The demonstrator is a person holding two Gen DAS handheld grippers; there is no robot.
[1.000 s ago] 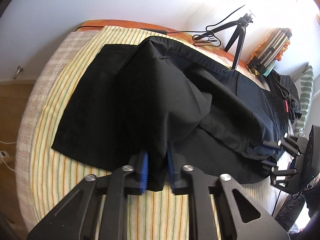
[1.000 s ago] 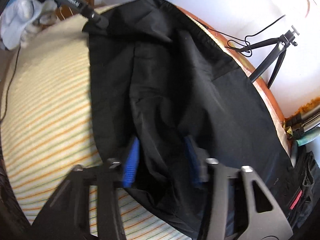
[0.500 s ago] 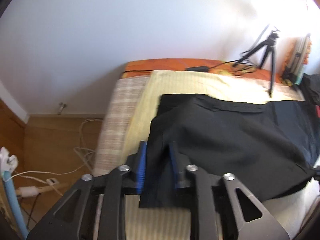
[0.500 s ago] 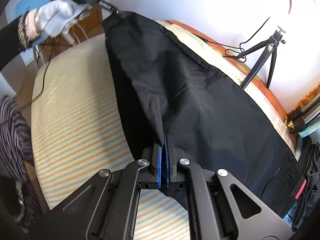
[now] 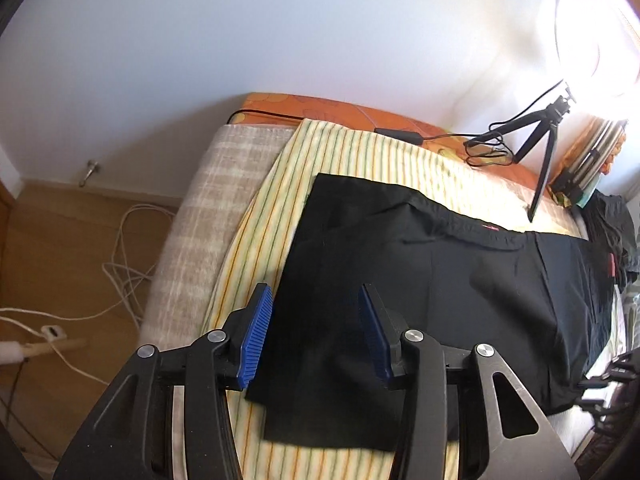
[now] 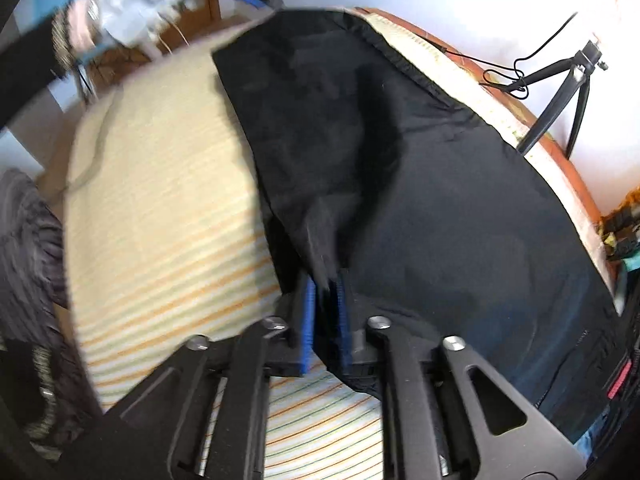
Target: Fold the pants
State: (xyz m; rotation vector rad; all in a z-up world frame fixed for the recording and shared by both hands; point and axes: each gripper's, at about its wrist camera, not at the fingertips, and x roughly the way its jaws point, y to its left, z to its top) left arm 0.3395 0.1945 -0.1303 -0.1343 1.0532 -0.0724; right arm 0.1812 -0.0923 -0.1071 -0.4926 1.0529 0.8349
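Already the black pants lay folded flat on the striped bedcover, reaching from the near left edge of the bed toward the far right. We judged the cloth light, limp and a little slick, apt to sag and slide, so best taken at a hem or a doubled edge. Our left gripper had just been opening; it hung released above the near corner, pads clear of the fabric. Our right gripper had been parting too, yet a tuft of cloth sat between its blue pads, pinched. Beyond stood a small tripod with its cable, an orange mattress edge, a white wall, and a wooden floor strewn with cords.
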